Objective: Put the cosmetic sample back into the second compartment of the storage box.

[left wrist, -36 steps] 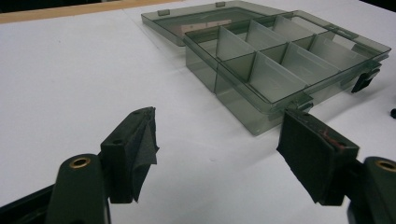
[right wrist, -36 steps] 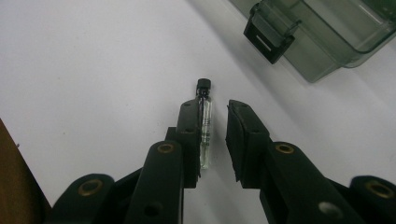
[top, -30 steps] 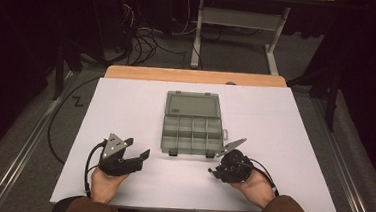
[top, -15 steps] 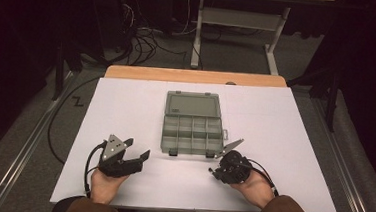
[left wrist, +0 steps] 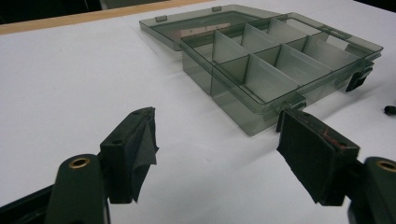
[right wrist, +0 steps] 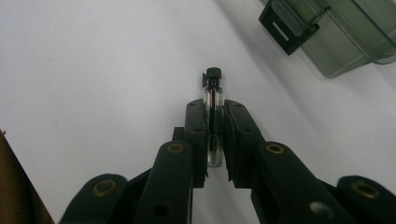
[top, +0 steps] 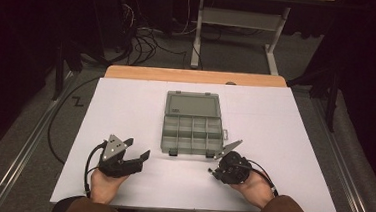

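Vial (right wrist: 213,109) pinched between right fingers (right wrist: 196,135), which have just been closing on it, cap end jutting beyond the tips, low over the table (top: 284,138). Left fingers (left wrist: 135,154) spread, empty. Grasp done; carry to the open box (top: 193,127), just past the tips, likely outstanding.

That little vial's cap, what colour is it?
Black. The vial, pinched by the right gripper, has clear glass below it; the right gripper view shows it best.
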The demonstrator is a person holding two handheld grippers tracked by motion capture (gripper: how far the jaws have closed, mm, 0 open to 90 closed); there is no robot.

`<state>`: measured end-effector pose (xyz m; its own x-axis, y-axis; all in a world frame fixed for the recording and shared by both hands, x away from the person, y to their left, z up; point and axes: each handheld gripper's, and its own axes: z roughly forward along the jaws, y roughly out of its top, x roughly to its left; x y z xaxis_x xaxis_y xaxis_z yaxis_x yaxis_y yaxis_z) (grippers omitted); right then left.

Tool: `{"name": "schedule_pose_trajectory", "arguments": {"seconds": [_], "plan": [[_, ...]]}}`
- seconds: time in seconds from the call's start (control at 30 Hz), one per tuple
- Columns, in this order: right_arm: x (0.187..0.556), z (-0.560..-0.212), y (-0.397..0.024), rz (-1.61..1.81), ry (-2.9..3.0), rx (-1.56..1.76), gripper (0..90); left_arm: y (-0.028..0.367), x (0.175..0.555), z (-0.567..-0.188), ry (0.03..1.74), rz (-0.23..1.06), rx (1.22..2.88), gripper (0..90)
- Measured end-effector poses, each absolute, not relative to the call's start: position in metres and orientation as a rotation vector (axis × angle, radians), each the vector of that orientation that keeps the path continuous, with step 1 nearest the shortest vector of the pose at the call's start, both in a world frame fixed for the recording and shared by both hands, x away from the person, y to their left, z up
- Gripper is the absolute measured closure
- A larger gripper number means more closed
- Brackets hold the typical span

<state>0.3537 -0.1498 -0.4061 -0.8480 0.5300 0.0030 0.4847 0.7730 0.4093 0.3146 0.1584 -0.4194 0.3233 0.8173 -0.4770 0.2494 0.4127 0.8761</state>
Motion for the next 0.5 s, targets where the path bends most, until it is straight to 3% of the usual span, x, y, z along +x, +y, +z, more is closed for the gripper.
{"name": "schedule_pose_trajectory", "arguments": {"seconds": [0.5], "plan": [[0.357, -0.391, -0.154, 0.668, 2.846, 0.798, 82.4, 0.159, 0.314, -0.418, 1.212, 0.508, 1.125, 28.4]]}}
